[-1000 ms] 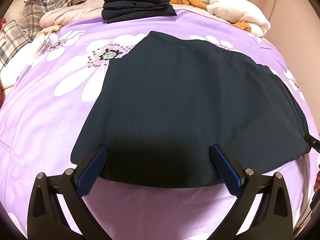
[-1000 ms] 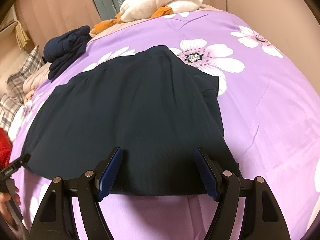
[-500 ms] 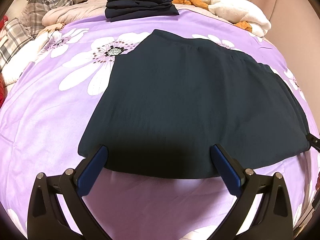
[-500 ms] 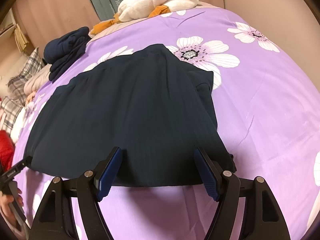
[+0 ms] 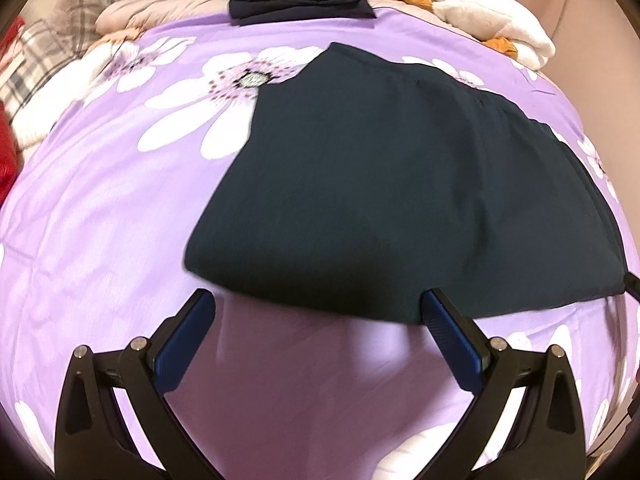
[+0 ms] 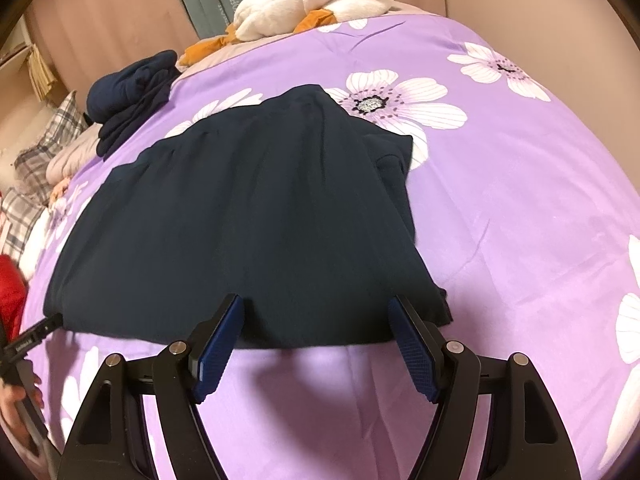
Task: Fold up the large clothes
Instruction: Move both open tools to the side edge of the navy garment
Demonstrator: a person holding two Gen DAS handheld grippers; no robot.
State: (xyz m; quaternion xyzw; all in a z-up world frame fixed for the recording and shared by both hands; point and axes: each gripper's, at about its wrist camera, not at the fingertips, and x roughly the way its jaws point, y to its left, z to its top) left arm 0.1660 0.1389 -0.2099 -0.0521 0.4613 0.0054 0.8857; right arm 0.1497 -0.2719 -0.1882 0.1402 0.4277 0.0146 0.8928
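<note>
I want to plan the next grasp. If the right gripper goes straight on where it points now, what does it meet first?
Most likely the near hem of the dark navy garment, lying flat on the purple floral bedsheet. The right gripper is open and empty; exact depth is unclear.

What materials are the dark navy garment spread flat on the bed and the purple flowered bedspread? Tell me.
Dark navy garment: looks like a soft matte knit or crepe, with a faint fine ribbing and no sheen; the fibre is unclear.
Purple flowered bedspread: a smooth, thin woven sheet, probably cotton or polyester, with sharp creases and a slight sheen.
</note>
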